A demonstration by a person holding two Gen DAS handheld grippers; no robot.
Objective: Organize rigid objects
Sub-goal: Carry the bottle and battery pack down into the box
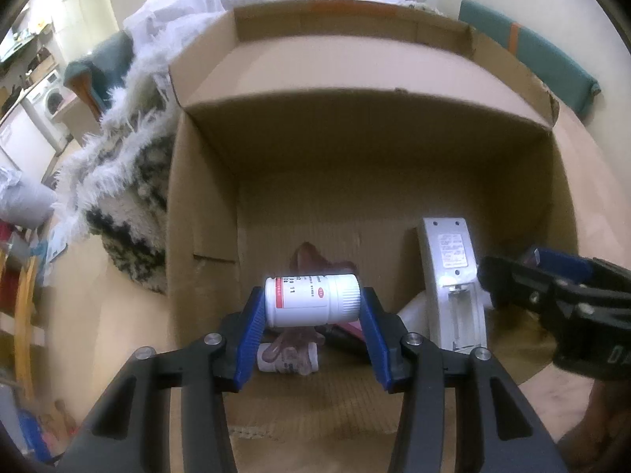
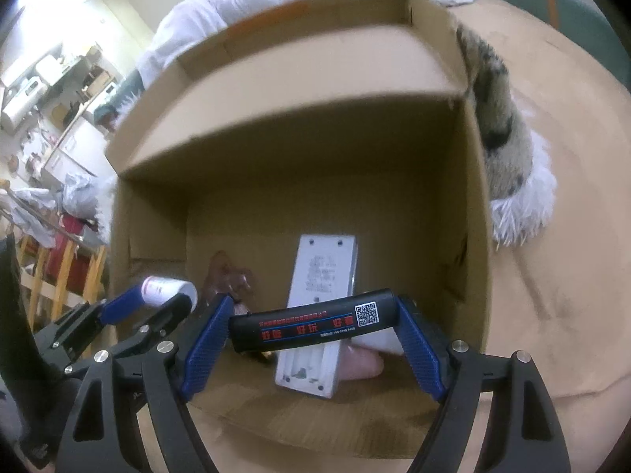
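My left gripper [image 1: 311,305] is shut on a white pill bottle [image 1: 311,299] with a red-banded label, held sideways above the open cardboard box [image 1: 355,130]. My right gripper [image 2: 313,325] is shut on a black bar [image 2: 311,325] with red print and a QR code, gripped end to end over the same box [image 2: 276,157]. Inside the box lie a white charger-like device [image 1: 453,287], a brownish see-through object [image 1: 307,264] and a small bottle [image 1: 288,358] under it. The right gripper [image 1: 552,295] shows at the right edge of the left wrist view; the left gripper [image 2: 157,295] shows at the left of the right wrist view.
The box stands on a tan tabletop [image 2: 552,276]. A fluffy white and black-patterned textile [image 1: 126,197] lies against the box's left side and behind it. A teal chair back [image 1: 532,55] stands at the far right. Shelving and a washing machine [image 1: 51,98] are far left.
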